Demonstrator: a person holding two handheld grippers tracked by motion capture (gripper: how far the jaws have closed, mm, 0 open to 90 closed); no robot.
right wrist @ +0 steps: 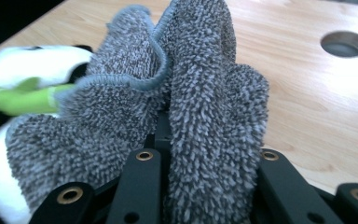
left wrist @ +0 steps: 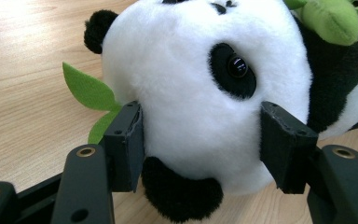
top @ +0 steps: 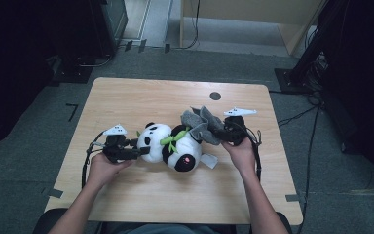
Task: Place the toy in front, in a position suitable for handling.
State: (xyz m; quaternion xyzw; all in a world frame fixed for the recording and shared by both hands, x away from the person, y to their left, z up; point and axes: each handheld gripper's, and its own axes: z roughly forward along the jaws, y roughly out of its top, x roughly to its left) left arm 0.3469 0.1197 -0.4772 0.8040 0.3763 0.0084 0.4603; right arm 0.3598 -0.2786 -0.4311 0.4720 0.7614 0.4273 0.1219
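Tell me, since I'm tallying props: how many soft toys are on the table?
1: a panda lying mid-table, its head between the left gripper's jaws, with the cloth beside its body.

A plush panda (top: 170,146), black and white with a green bamboo sprig across its chest, lay on its side on the counter (top: 175,92), head toward the person's left. Its white head sat squeezed between the jaws of the left gripper (top: 135,152). A grey terry cloth (top: 202,124), bunched into upright folds, rested against its body, pinched in the right gripper (top: 224,132).
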